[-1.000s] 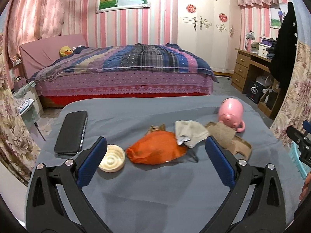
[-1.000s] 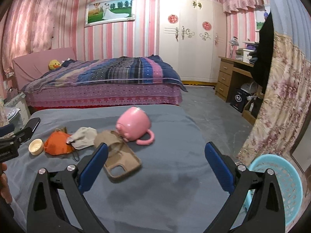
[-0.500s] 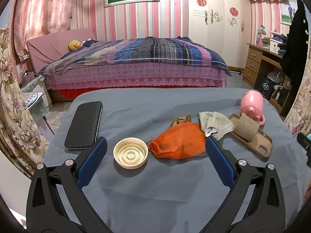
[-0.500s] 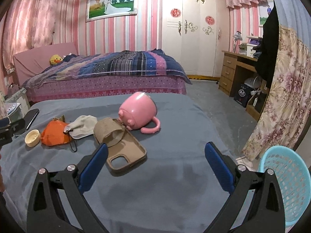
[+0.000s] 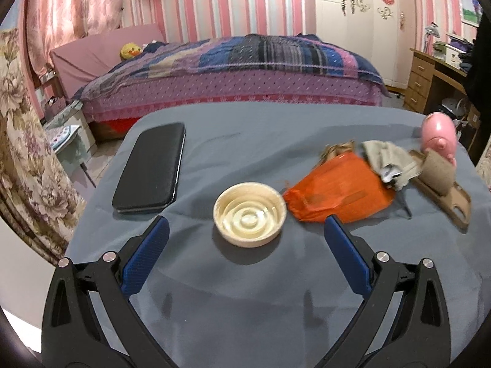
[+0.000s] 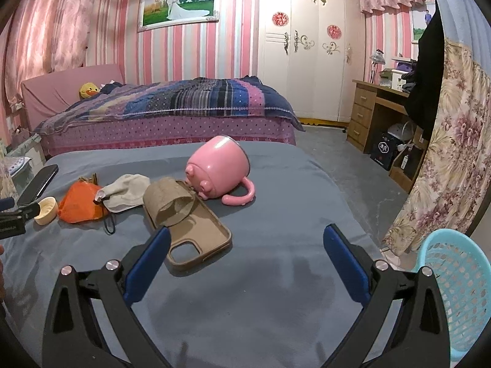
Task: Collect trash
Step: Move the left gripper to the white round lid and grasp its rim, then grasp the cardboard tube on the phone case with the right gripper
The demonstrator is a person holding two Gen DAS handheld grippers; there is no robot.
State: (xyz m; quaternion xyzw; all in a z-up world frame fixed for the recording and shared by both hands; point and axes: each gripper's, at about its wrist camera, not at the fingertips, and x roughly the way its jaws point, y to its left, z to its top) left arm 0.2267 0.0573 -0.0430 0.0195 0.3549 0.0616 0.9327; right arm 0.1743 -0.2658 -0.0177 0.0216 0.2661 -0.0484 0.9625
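Two grippers hung over a grey-covered table [image 5: 245,322], both with jaws spread wide and nothing between the blue pads. Largest item on it was a black phone [image 5: 150,167] lying flat at the far-left corner, well apart from the rest. Next, a pink pig mug [image 6: 219,168] on its side, handle toward the right edge, touching a brown phone case [image 6: 196,236] that lay face up. A cardboard tube [image 6: 168,202] rested on the case's far end, against the mug. Left of that, a beige crumpled mask [image 6: 127,193] overlapped an orange plastic bag [image 5: 337,193] (some brownish scrap behind the bag, too blurred to tell). A cream round lid [image 5: 250,214], hollow side up, sat just beside the bag's left end. Left gripper [image 5: 242,239] was aimed at that lid, which sat just ahead of the gap between its fingertips, not touched. Right gripper [image 6: 245,245] hovered near the phone case's camera cutout, left pad over its corner. A light blue basket [image 6: 454,291] stood off the table, at lower right.
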